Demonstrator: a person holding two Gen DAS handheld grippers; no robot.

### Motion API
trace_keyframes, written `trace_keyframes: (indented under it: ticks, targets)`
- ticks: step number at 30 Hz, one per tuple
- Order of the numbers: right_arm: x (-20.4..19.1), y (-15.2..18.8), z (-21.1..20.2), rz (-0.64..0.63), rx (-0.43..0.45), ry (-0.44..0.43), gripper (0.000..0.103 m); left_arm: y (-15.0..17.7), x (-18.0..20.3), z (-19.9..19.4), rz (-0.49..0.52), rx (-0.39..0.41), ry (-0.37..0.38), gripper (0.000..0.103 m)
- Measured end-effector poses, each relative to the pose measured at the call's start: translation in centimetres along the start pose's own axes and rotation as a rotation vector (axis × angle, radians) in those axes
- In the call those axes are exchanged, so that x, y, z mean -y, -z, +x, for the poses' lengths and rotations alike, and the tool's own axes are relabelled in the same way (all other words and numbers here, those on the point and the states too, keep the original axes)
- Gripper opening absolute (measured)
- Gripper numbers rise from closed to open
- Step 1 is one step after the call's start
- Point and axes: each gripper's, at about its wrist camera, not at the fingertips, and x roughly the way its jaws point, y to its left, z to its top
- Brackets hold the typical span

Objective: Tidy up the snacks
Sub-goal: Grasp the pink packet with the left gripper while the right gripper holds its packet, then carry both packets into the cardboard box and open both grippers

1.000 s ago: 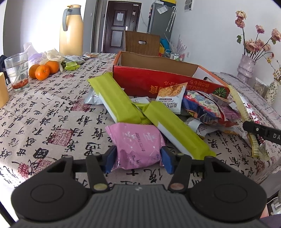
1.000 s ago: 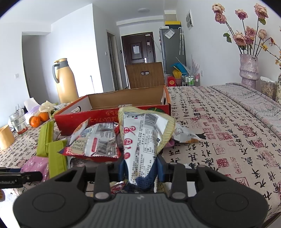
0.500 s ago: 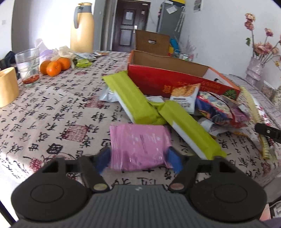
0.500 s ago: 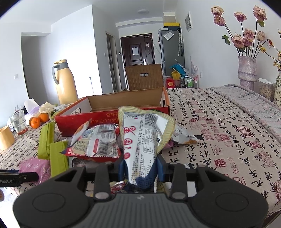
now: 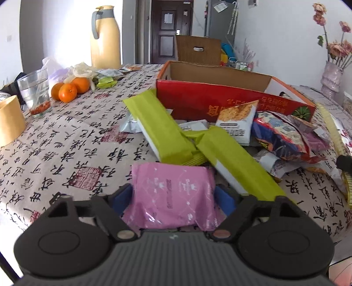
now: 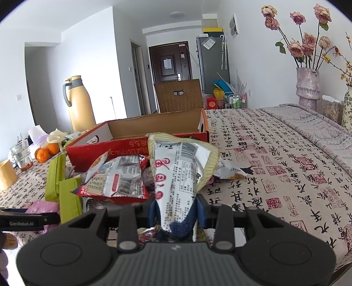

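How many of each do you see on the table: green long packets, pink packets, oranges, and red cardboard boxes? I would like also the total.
Green long packets: 2
Pink packets: 1, between the fingers of the left tool
Oranges: 3
Red cardboard boxes: 1
Total: 7

White walls (image 6: pixel 92 66) enclose a bright, daylit room with a round ceiling lamp (image 6: pixel 176 15). At the far end stands a dark brown door (image 6: pixel 169 62), with a grey fridge (image 6: pixel 212 59) to its right. A table under a calligraphy-print cloth (image 6: pixel 275 158) fills the foreground. A wooden chair back (image 6: pixel 178 95) rises behind it. Dried roses in a mauve vase (image 6: pixel 307 87) stand by the right wall.
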Motion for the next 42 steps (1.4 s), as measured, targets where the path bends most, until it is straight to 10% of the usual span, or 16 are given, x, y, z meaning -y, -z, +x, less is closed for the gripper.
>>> trace_keyframes:
  ticks: [23,42]
  targets:
    - [-0.4,-0.7,-1.0,-0.016,0.041,-0.011,0.036,-1.1,-2.2,-3.0,-0.047,0.082,0.087,0.063]
    - [-1.3,-10.2,3.0,-0.079,0.170,-0.032,0.036,-12.0,1.1,-1.0,-0.010,0.234,0.175,0.063]
